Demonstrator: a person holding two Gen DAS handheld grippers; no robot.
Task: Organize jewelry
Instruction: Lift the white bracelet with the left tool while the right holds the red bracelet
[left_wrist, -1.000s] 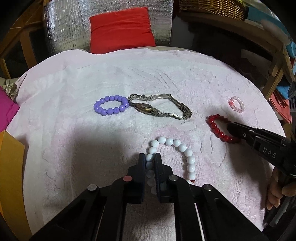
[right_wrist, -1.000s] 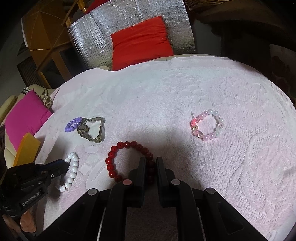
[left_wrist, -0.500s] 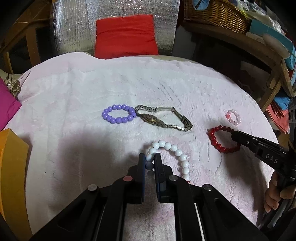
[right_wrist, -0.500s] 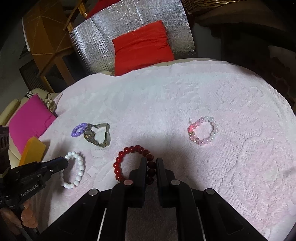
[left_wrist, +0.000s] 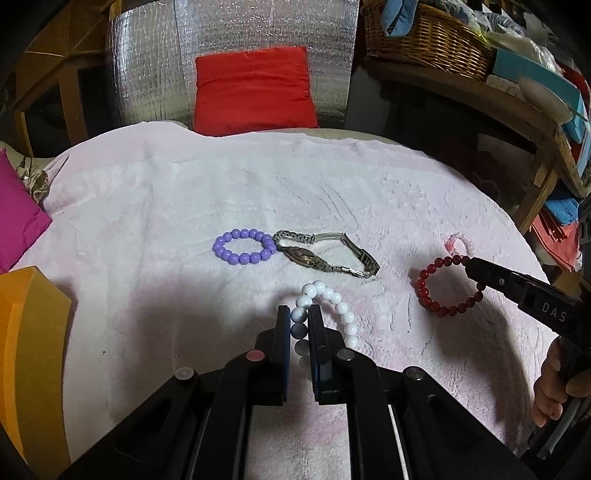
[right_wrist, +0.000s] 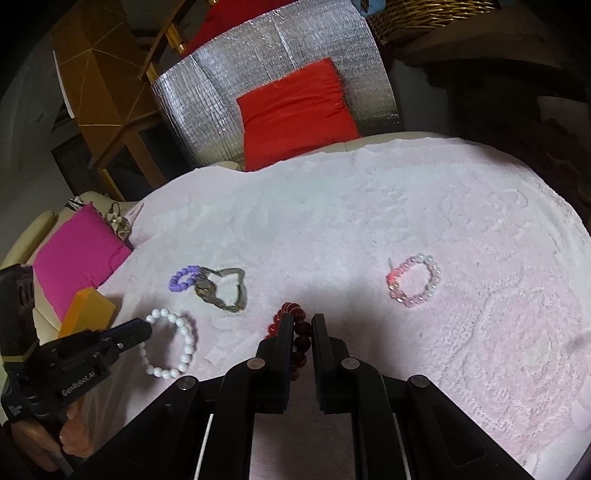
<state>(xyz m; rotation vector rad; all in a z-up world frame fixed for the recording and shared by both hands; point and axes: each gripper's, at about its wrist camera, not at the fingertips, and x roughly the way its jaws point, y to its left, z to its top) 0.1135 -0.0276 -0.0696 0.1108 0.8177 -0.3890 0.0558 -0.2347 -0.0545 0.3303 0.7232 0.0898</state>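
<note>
The left tool (left_wrist: 299, 325) is clamped on the white bead bracelet (left_wrist: 332, 306), the right tool (right_wrist: 298, 332) on the dark red bead bracelet (right_wrist: 291, 332) (both loops dangle toward the pink towel (left_wrist: 184, 192)). The purple bracelet (left_wrist: 243, 251) and watch (left_wrist: 325, 254) lie farther in, nearer the left tool.

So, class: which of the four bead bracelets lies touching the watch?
The purple bracelet: its beads meet the watch strap. The white, red and pink ones sit apart.

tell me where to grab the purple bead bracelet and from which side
Pinch one or two beads on the far-left arc of the purple bracelet, coming from above. It lies flat as an open ring, and its right side touches the watch, so the left is freer.
</note>
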